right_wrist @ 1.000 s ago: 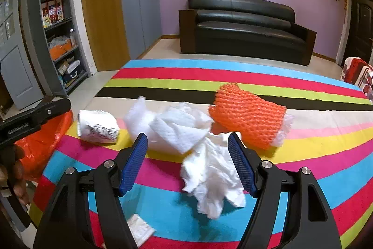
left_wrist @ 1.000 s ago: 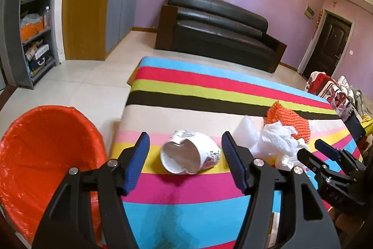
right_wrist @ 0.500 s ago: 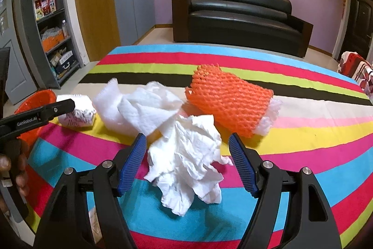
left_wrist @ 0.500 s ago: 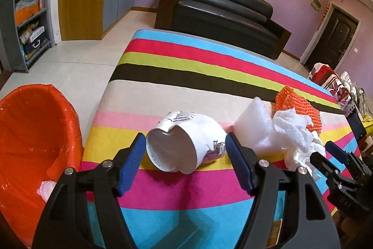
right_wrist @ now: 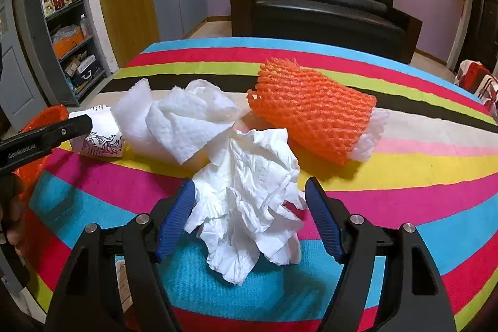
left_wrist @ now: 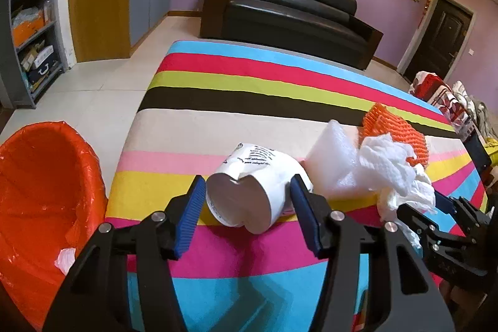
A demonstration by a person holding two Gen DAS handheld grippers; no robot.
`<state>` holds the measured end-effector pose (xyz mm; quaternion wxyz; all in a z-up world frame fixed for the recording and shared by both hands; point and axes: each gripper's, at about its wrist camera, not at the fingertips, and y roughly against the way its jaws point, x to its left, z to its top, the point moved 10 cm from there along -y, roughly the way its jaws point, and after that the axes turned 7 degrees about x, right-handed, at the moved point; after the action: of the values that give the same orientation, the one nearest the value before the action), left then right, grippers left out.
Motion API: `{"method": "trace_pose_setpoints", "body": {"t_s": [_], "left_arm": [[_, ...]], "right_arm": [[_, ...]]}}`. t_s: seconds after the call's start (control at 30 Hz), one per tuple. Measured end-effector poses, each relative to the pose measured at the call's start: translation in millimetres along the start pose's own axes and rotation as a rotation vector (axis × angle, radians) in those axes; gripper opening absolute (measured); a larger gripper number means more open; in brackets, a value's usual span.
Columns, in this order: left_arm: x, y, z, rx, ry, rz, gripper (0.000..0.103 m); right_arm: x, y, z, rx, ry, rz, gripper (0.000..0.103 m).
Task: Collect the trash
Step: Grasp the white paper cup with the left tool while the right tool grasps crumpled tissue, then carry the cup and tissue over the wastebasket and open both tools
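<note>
A dented white paper cup (left_wrist: 258, 164) lies on its side on the striped tablecloth (left_wrist: 249, 101). My left gripper (left_wrist: 247, 179) straddles the cup's open end; its jaws are closing, and the blue pads sit right at the cup's sides without squeezing it. In the right wrist view a crumpled white tissue (right_wrist: 249, 207) lies between the wide-apart pads of my right gripper (right_wrist: 250, 182), which is open. Behind the tissue are a white paper towel with a foam sheet (right_wrist: 186, 117) and an orange foam net (right_wrist: 311, 117).
A bin with an orange liner (left_wrist: 40, 192) stands on the floor left of the table, with a scrap of white paper in it. A small paper piece (right_wrist: 123, 279) lies at the table's near edge. A black sofa (left_wrist: 286, 11) and shelves (left_wrist: 28, 21) are farther off.
Both grippers have come down and forward: the cup now sits between the left pads and the tissue between the right pads. The left jaws have narrowed toward the cup.
</note>
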<state>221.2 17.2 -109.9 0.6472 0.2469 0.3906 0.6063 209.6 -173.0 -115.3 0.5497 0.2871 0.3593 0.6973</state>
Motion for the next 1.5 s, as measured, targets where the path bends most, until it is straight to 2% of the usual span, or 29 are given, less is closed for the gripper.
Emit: {"method": "trace_pose_setpoints", "body": {"t_s": [0.2,0.43,0.5,0.67,0.77,0.97,1.5], "left_arm": [[0.4,-4.9,-4.7,0.032,0.004,-0.004,0.065],[-1.5,-2.8,-5.9,0.034,-0.005,-0.009,0.060],[-1.2,-1.7,-5.0,0.031,-0.003,-0.010,0.058],[-1.9,2.4,-4.7,0.023,-0.013,-0.008,0.057],[-2.7,4.8,-2.8,0.012,-0.011,-0.008,0.057],[-0.2,12.3,-0.2,-0.008,-0.005,-0.005,0.057],[0.6,35.7,8.8,-0.070,-0.004,-0.012,0.057]], "right_arm": [[-0.7,-4.6,-1.4,0.012,0.001,0.001,0.064],[0.9,-7.4,-3.0,0.022,0.001,0.002,0.062],[1.3,-9.6,-4.8,0.025,0.001,0.001,0.044],[2.6,-6.3,-5.7,0.018,-0.005,-0.008,0.024],[-0.1,-1.2,-3.3,-0.001,-0.017,-0.016,0.018],[-5.9,11.1,2.6,-0.040,-0.041,-0.024,0.014],[-11.5,40.7,18.0,-0.136,-0.056,-0.026,0.013]]}}
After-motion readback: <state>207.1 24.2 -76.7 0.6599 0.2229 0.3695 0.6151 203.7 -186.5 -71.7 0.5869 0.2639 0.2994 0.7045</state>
